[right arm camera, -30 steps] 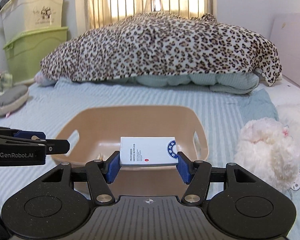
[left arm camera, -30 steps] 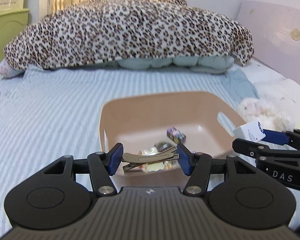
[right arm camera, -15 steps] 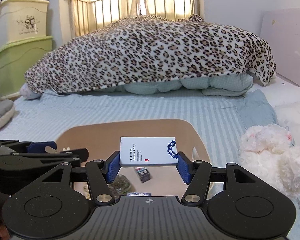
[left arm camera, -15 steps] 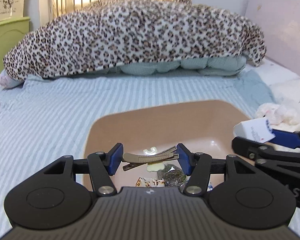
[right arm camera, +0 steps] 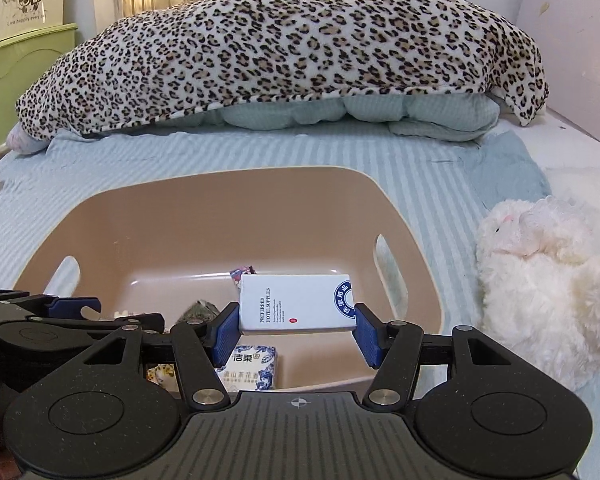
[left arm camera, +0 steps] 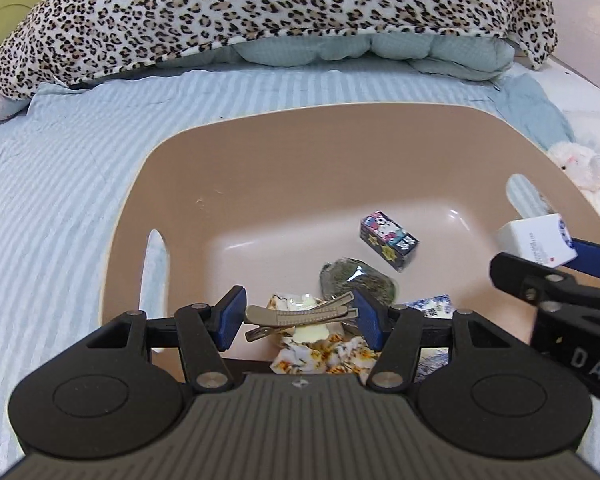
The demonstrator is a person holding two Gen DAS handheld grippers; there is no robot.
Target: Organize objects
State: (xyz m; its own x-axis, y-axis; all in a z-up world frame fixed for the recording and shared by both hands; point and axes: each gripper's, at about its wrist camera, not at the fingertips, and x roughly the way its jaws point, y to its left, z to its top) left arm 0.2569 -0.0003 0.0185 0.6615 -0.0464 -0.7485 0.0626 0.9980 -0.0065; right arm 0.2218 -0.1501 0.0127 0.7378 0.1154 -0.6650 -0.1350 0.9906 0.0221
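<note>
A tan plastic basin (left arm camera: 260, 152) sits on the striped bed; it also shows in the right wrist view (right arm camera: 204, 216). My left gripper (left arm camera: 300, 318) is shut on a grey-brown hair clip (left arm camera: 300, 313) and holds it over the basin's near side. My right gripper (right arm camera: 296, 330) is shut on a white hotel-supplies box (right arm camera: 296, 304), held over the basin; the box also shows in the left wrist view (left arm camera: 536, 240). Inside the basin lie a small patterned box (left arm camera: 388, 246), a dark green packet (left arm camera: 356, 280), a floral cloth item (left arm camera: 320, 352) and a blue-white tissue pack (right arm camera: 252, 366).
A leopard-print blanket (right arm camera: 284, 52) lies over pale green bedding at the far end of the bed. A white plush toy (right arm camera: 548, 280) lies right of the basin. Green storage boxes (right arm camera: 16, 92) stand at the left. A pale headboard panel (right arm camera: 572, 52) is at the right.
Both grippers have moved forward and down over the basin with their objects still held. The basin's inside and its contents now show more fully.
</note>
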